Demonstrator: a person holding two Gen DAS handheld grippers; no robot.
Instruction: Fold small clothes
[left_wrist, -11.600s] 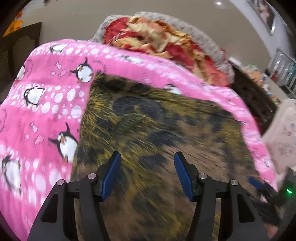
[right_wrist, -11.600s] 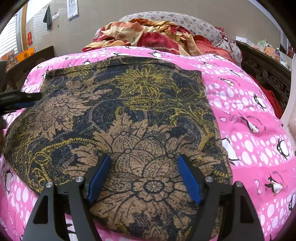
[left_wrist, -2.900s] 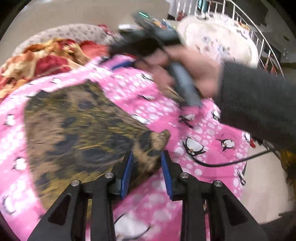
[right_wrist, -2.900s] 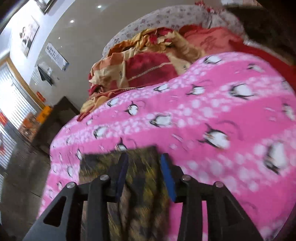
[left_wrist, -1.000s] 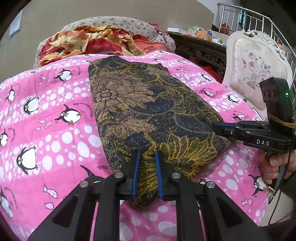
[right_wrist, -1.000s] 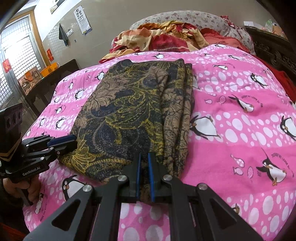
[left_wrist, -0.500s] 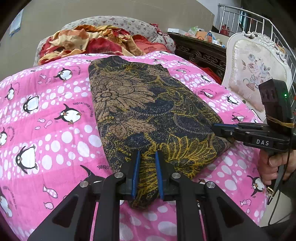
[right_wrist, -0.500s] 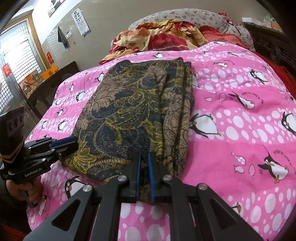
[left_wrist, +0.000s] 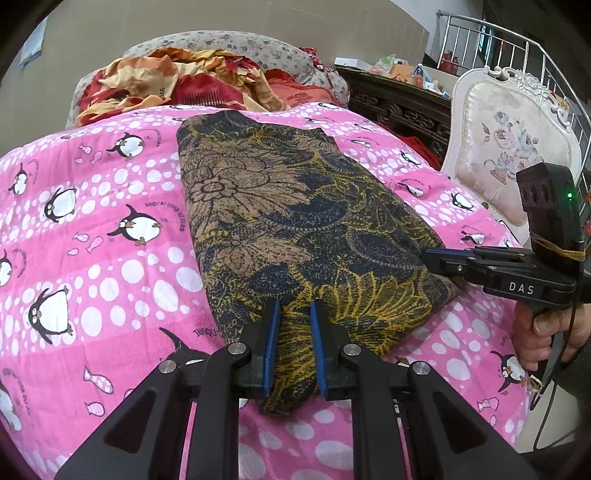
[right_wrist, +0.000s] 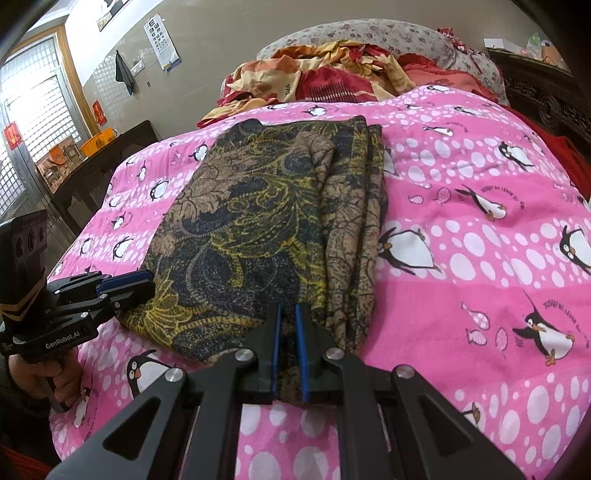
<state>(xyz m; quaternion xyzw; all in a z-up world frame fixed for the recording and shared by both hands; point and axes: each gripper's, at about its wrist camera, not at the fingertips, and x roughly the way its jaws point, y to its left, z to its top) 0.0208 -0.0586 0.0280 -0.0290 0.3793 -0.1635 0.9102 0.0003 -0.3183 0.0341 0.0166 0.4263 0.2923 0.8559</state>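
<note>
A dark floral cloth (left_wrist: 288, 221) in navy, tan and yellow lies folded lengthwise on the pink penguin blanket (left_wrist: 110, 258). My left gripper (left_wrist: 293, 314) is shut on the cloth's near left corner, with fabric bunched between its blue pads. My right gripper (right_wrist: 288, 314) is shut on the near right corner of the cloth (right_wrist: 258, 221), where several folded layers stack along the right edge. Each gripper shows in the other's view: the right gripper (left_wrist: 430, 254) at the cloth's right corner, the left gripper (right_wrist: 146, 280) at its left corner, each held by a hand.
A heap of red and orange bedding (left_wrist: 184, 81) and a floral pillow (right_wrist: 369, 33) lie at the head of the bed. A dark carved bed frame (left_wrist: 399, 107) and a white upholstered chair (left_wrist: 509, 155) stand to the right. A dark table (right_wrist: 92, 162) stands left.
Nothing has visibly moved over the last second; both grippers stay shut on the cloth's near corners. Earlier the cloth lay spread wide; it is now a narrow folded strip.
</note>
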